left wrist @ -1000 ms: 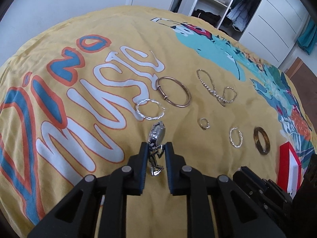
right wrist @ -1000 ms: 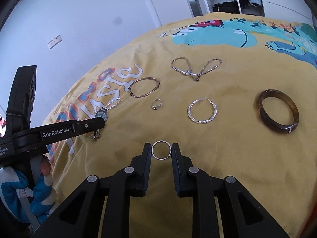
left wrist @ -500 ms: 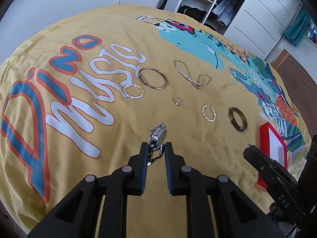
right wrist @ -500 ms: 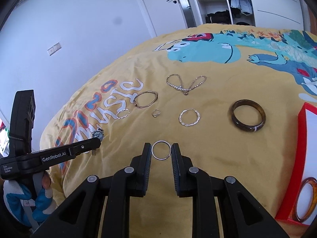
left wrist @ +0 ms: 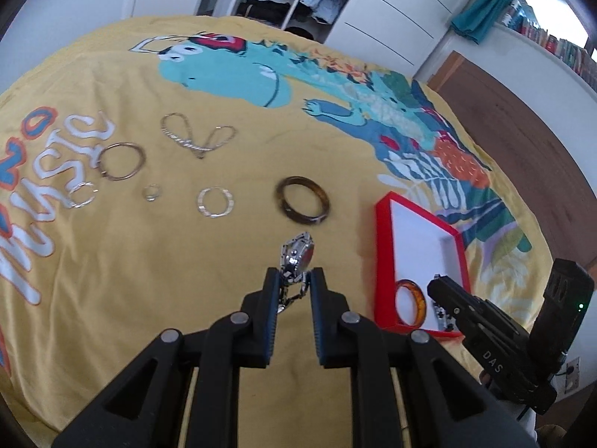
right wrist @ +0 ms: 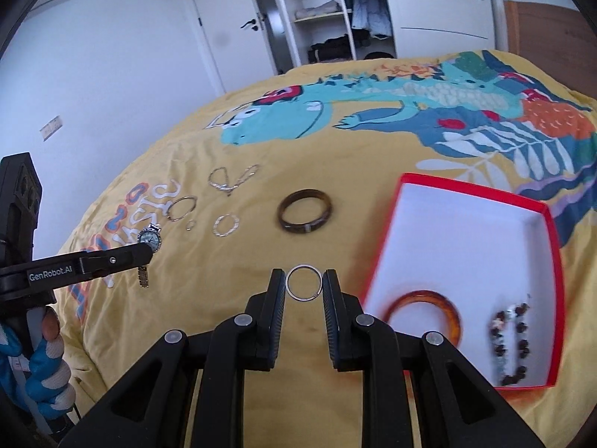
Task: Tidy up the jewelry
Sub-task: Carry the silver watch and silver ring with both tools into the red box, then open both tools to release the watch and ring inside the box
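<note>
My left gripper (left wrist: 294,282) is shut on a silver wristwatch (left wrist: 296,255), held above the yellow bedspread; the watch (right wrist: 150,239) also shows at that gripper's tip in the right wrist view. My right gripper (right wrist: 304,283) is shut on a thin silver ring (right wrist: 304,288), just left of the red box (right wrist: 552,224). The box (left wrist: 384,224) has a white inside and holds an amber bangle (right wrist: 425,311) and a dark bead bracelet (right wrist: 513,343). On the bedspread lie a dark brown bangle (left wrist: 303,205), a twisted silver hoop (left wrist: 215,202), a small ring (left wrist: 151,192), a gold hoop (left wrist: 121,160) and a chain (left wrist: 197,138).
The bed's yellow cover (left wrist: 224,74) carries a dinosaur print and large lettering. A second silver hoop (left wrist: 83,195) lies on the letters. A gloved hand (right wrist: 44,366) holds the left gripper. Beyond the bed stand an open wardrobe (right wrist: 324,11), a white door (right wrist: 231,30) and brown floor (left wrist: 522,119).
Both grippers rose and swung right over the bed, each keeping its piece. The red box has come into full view, close to the right gripper.
</note>
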A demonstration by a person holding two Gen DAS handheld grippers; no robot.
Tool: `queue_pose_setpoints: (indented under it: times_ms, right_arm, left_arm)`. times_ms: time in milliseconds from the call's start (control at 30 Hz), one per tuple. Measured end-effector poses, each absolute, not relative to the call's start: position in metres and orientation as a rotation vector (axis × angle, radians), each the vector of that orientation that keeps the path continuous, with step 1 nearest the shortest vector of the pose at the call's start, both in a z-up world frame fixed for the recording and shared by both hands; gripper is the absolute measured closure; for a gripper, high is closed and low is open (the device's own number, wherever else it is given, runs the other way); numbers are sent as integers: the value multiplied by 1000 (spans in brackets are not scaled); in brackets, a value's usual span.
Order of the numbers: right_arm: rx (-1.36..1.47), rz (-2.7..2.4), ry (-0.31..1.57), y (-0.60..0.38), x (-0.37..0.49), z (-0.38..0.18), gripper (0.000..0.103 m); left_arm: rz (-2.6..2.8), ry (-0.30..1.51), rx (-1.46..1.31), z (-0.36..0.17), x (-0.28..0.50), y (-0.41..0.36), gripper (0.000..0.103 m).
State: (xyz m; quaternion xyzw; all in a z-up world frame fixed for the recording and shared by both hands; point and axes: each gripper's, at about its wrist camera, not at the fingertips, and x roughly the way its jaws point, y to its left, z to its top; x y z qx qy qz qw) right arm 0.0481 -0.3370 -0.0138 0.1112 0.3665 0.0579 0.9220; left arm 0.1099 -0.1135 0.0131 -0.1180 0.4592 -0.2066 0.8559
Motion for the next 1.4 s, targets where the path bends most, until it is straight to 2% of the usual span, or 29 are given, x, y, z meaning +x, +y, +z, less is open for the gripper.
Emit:
queue_pose_setpoints:
  times_ms: [267, 533, 867, 1400]
  right_arm:
    - [243, -21, 787, -430, 66, -29, 83]
    - [237, -16, 866, -480, 107, -53, 83]
    - [173, 6, 971, -493, 127, -85, 83]
    - [-26, 84, 1055, -475, 132, -86, 83]
  left_arm:
    - [-609, 976, -145, 12, 132, -235, 88]
    - [-645, 1025, -39, -21, 162, -319, 88]
    - [-615, 1109, 54, -68, 171, -343, 88]
    - [-568, 1084, 171, -80, 169, -351, 86]
